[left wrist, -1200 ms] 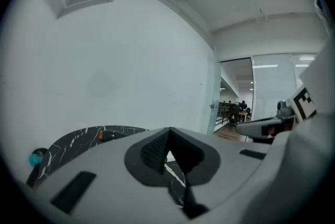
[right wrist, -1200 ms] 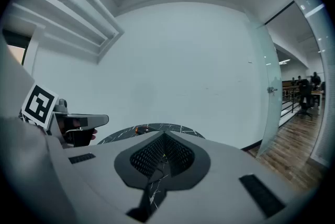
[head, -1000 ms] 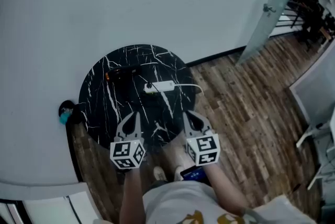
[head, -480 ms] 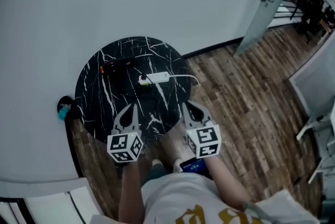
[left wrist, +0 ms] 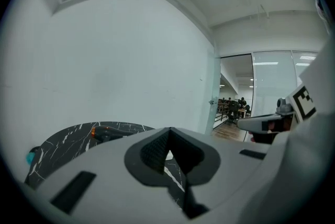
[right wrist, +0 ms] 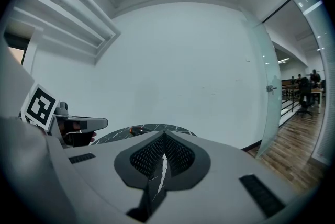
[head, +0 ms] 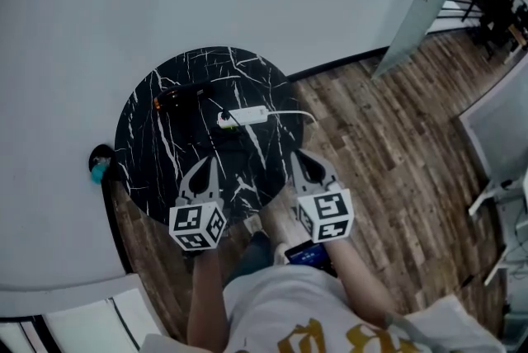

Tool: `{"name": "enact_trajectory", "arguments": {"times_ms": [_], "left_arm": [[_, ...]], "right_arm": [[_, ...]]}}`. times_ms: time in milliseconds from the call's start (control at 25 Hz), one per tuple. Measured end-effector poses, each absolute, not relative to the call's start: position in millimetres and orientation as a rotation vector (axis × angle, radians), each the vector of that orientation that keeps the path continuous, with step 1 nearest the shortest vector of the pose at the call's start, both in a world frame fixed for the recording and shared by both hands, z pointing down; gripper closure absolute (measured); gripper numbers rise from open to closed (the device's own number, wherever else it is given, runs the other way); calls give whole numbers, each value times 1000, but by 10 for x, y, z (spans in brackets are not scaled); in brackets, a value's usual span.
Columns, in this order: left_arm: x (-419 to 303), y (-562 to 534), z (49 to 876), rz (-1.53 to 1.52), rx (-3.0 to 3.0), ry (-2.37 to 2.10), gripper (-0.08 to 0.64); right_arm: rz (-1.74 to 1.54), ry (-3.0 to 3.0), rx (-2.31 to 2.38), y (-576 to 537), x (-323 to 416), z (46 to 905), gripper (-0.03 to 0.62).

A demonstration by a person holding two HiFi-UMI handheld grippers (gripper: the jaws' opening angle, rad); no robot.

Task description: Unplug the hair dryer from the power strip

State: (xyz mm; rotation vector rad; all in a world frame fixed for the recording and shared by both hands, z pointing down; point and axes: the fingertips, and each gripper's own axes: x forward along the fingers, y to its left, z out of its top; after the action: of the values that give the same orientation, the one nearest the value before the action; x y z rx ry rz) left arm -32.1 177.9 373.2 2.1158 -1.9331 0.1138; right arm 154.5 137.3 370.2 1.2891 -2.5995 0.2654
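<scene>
A round black marble table [head: 157,170] stands against the white wall. On it lies a white power strip [head: 244,117] with a dark plug at its left end and a white cable trailing right. Behind it rests a black hair dryer [head: 183,96] with an orange band, also visible as the dryer [left wrist: 107,133] in the left gripper view. My left gripper [head: 201,171] hovers shut over the table's near edge, empty. My right gripper [head: 302,167] is shut and empty at the table's near right edge. Both are a good way short of the strip.
A blue-and-black object [head: 100,170] sits on the floor left of the table. Wooden floor [head: 388,170] stretches to the right, with a glass door [head: 417,13] at the back right. The person's shoes show below the grippers.
The view has shifted; the table and strip now sit slightly higher and farther left in the head view. Both grippers have stayed shut and edged a little toward the table.
</scene>
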Motion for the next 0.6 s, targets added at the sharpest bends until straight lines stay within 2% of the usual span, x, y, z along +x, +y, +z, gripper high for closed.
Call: {"name": "enact_trajectory", "arguments": {"times_ms": [600], "left_arm": [[-877, 517, 4191, 162, 2113, -1831, 561]], "right_arm": [[340, -2481, 1316, 175, 1063, 4145, 595]]}}
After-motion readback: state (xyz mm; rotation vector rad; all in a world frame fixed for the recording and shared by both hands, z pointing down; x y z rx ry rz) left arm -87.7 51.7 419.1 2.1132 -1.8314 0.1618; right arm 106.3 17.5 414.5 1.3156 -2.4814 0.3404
